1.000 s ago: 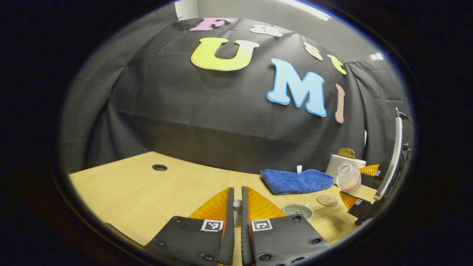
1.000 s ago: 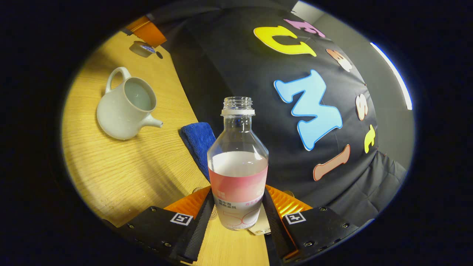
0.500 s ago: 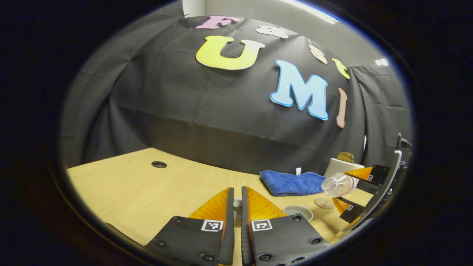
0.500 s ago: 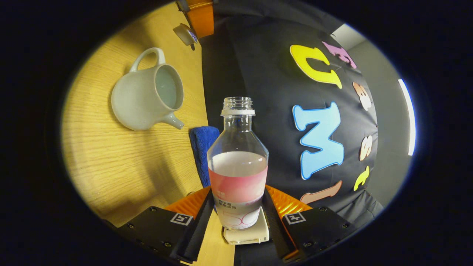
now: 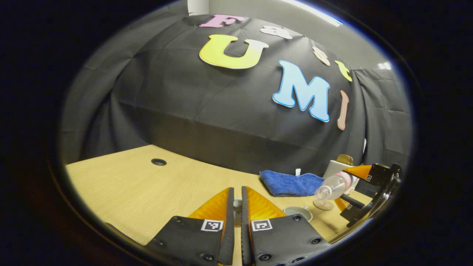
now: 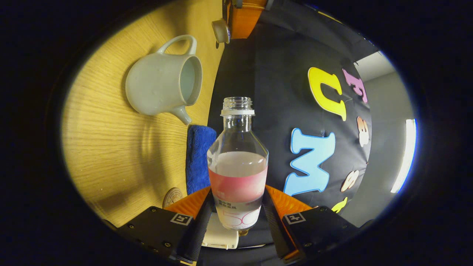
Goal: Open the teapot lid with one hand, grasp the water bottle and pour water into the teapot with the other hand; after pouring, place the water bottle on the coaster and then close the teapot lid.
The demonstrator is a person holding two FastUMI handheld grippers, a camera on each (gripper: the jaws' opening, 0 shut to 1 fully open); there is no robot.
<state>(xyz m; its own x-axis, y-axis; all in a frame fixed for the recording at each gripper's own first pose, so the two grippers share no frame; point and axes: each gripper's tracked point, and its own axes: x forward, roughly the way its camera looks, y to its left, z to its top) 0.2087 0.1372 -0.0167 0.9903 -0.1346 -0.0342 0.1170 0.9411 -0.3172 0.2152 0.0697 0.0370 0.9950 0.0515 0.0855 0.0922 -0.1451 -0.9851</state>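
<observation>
Pink-banded clear bottle point(image 6: 237, 162) — white teapot point(image 6: 162, 83), blue cloth point(image 6: 197, 159).

Left hand-held gripper point(image 5: 237, 207) and right hand-held gripper point(image 6: 236, 214), black screw-studded finger mounts, square coded marker tags

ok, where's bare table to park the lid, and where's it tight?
Free: the wide table stretch between the cable hole and the left tool. Crowded: right side, where the teapot, coaster, blue cloth and the right tool's tilted bottle bunch together.
</observation>
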